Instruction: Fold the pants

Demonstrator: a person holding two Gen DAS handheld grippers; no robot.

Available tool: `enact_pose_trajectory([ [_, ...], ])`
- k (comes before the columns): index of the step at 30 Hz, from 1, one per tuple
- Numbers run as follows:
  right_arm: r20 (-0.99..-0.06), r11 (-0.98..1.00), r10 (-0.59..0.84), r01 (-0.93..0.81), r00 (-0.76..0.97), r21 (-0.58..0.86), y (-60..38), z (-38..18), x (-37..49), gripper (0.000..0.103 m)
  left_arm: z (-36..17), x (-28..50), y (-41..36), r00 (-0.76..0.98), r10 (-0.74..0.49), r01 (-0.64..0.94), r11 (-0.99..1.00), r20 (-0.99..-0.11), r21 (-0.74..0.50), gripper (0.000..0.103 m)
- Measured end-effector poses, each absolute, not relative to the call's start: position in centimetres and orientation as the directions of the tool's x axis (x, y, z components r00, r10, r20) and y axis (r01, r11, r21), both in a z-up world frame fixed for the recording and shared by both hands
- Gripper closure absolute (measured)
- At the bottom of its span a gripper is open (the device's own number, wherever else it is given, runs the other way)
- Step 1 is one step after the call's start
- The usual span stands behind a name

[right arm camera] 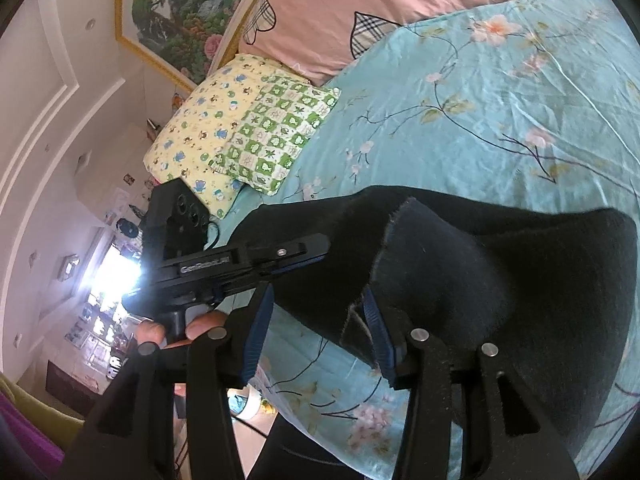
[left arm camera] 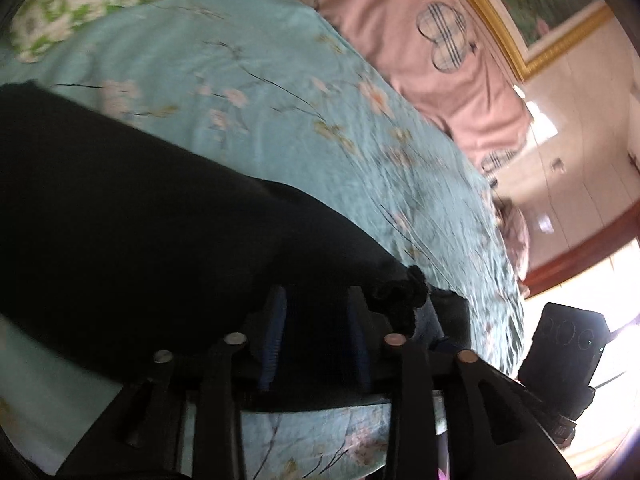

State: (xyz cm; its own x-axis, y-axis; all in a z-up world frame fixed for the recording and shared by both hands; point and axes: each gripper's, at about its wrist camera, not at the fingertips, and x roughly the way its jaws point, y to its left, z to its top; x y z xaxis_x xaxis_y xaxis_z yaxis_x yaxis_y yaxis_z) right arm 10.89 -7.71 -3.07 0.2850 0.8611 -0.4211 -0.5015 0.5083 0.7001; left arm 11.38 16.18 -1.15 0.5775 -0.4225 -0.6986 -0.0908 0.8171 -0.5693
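Black pants (left arm camera: 132, 216) lie on a light blue floral bedsheet (left arm camera: 280, 92). In the left wrist view my left gripper (left arm camera: 318, 332) has its blue pads on either side of a bunched black edge of the pants; the gap between them is dark cloth. In the right wrist view my right gripper (right arm camera: 316, 328) has its jaws wide apart around the lifted, folded-over end of the pants (right arm camera: 480, 264); the right pad (right arm camera: 376, 328) touches a frayed hem. The left gripper's body (right arm camera: 240, 260) shows at the left, gripping the same cloth.
Pink pillows with plaid hearts (left arm camera: 420, 32) lie at the head of the bed. A green-checked cushion (right arm camera: 280, 128) and a yellow patterned pillow (right arm camera: 196, 136) sit by the bed's far side. A framed painting (right arm camera: 180, 8) hangs on the wall. The bed edge is near me.
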Motion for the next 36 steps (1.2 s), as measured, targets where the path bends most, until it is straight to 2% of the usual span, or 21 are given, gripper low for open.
enact_pose_trajectory([
  [3, -0.424, 0.509, 0.86, -0.521, 0.282, 0.685, -7.3, -2.7, 11.2, 0.048, -0.7, 9.9, 17.3, 0.606, -0.373, -0.136, 0.822, -0.703, -0.553, 0.06],
  [5, -0.424, 0.505, 0.862, -0.533, 0.276, 0.679, -6.8, -2.5, 11.3, 0.048, -0.4, 9.1, 17.8, 0.618, -0.349, -0.163, 0.82, -0.704, -0.549, 0.058],
  [8, -0.433, 0.503, 0.862, -0.543, 0.263, 0.672, -6.0, -2.2, 11.7, 0.048, -0.1, 7.5, 19.1, 0.641, -0.294, -0.222, 0.813, -0.709, -0.538, 0.048],
  [11, -0.437, 0.497, 0.864, -0.554, 0.249, 0.668, -5.2, -2.1, 11.9, 0.047, 0.0, 6.1, 20.2, 0.648, -0.247, -0.276, 0.805, -0.72, -0.525, 0.048],
  [18, -0.453, 0.479, 0.867, -0.598, 0.208, 0.642, -2.8, -1.4, 12.1, 0.047, 0.5, 3.7, 23.1, 0.66, -0.15, -0.391, 0.768, -0.736, -0.507, 0.037],
  [36, -0.497, 0.397, 0.864, -0.712, 0.079, 0.579, 4.3, 0.7, 14.6, 0.047, -0.4, 1.8, 28.5, 0.654, -0.067, -0.535, 0.663, -0.753, -0.523, 0.033],
])
